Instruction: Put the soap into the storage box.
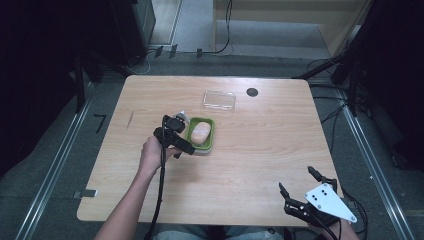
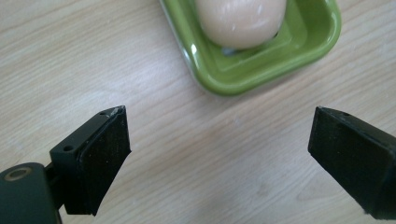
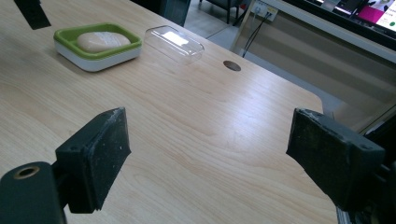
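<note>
- A pale wooden table (image 1: 260,165) stands on a grey floor in a dim room, cables trailing past its far edge.
- The task's thing, a green soap dish (image 1: 201,134) holding a pale bar of soap (image 1: 200,132), sits left of the table's middle, well in from every edge.
- The left gripper (image 2: 219,135) hovers just beside the dish's near-left side, jaws spread wide with only bare wood between them; nothing is held.
- To take the dish well, I judge the jaws should straddle its short width, pads low on the white base rather than the sloping green rim, and close squarely so the soap does not slide.
- A clear plastic lid (image 1: 219,100) lies near the far edge, beside a dark round hole cover (image 1: 252,92).
- The right gripper (image 1: 300,186) rests at the near right corner, released and empty.
</note>
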`<action>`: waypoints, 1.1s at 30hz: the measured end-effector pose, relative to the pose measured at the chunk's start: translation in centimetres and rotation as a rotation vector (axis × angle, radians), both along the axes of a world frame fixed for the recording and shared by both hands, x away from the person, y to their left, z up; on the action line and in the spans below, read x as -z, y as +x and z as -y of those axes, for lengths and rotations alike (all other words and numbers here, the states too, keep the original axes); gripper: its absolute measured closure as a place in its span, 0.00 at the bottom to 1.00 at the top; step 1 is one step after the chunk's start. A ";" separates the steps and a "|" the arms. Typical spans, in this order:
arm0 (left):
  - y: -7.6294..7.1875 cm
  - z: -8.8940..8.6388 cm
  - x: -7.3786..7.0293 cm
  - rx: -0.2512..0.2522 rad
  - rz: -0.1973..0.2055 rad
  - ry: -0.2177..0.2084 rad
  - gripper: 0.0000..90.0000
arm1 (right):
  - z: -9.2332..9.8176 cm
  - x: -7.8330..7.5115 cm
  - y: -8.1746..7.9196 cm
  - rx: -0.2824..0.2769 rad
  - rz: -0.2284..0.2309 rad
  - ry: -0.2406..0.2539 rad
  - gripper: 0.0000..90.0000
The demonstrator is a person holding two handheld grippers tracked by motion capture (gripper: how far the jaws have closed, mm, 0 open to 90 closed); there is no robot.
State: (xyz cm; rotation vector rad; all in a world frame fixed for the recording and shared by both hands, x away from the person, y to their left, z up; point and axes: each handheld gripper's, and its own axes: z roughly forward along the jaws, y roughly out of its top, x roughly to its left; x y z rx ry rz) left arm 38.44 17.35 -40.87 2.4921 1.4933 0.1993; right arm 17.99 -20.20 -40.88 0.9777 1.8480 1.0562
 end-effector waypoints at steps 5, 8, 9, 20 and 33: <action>-0.9 -0.7 0.1 -0.010 -0.006 0.015 0.07 | 0.0 0.0 0.0 0.001 -0.001 0.001 0.14; -1.5 -1.0 0.4 -0.008 -0.015 0.026 0.07 | 0.0 0.0 0.0 0.002 0.001 0.001 0.15; -2.0 -1.3 0.5 -0.012 -0.021 0.028 0.07 | 0.0 0.0 -0.1 0.003 0.002 0.002 0.15; -4.0 -2.1 1.3 -0.005 -0.052 0.052 0.07 | 0.0 0.0 -0.1 -0.003 0.003 -0.001 0.15; -5.6 -2.3 2.0 0.010 -0.076 0.049 0.07 | 0.0 0.0 -0.1 -0.001 0.007 -0.001 0.15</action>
